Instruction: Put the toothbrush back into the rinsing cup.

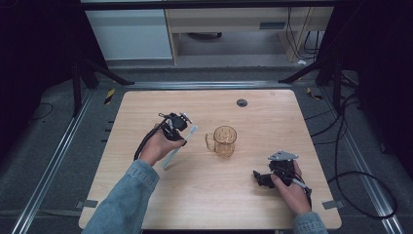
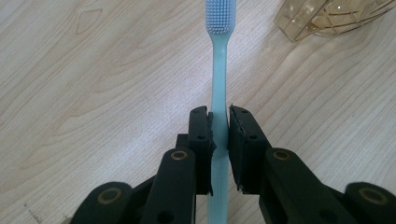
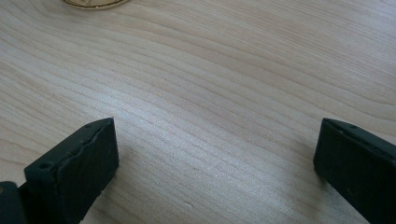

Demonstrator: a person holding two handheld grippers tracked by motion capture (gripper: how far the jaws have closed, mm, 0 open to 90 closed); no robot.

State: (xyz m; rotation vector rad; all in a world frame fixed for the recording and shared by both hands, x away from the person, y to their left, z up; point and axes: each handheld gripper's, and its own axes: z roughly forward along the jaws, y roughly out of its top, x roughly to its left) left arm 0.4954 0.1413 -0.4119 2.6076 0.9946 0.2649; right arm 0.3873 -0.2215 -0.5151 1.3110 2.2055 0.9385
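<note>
A pale blue toothbrush (image 1: 181,144) is held slanting above the wooden table, its bristle end up and to the right. My left gripper (image 1: 181,139) is shut on its handle; in the left gripper view the black pads (image 2: 237,140) clamp the toothbrush (image 2: 219,65) on both sides, bristles pointing away. An amber glass mug (image 1: 223,141) with a handle on its left stands just right of the brush; its rim edge (image 2: 327,16) shows in the corner of that view. My right gripper (image 1: 258,178) rests low at the front right, jaws wide apart (image 3: 217,158) over bare wood.
The wooden table (image 1: 146,102) has a small dark grommet (image 1: 242,103) near its far edge. Black cables trail over the floor at the right. The mug's base (image 3: 91,3) peeks in at the top of the right gripper view.
</note>
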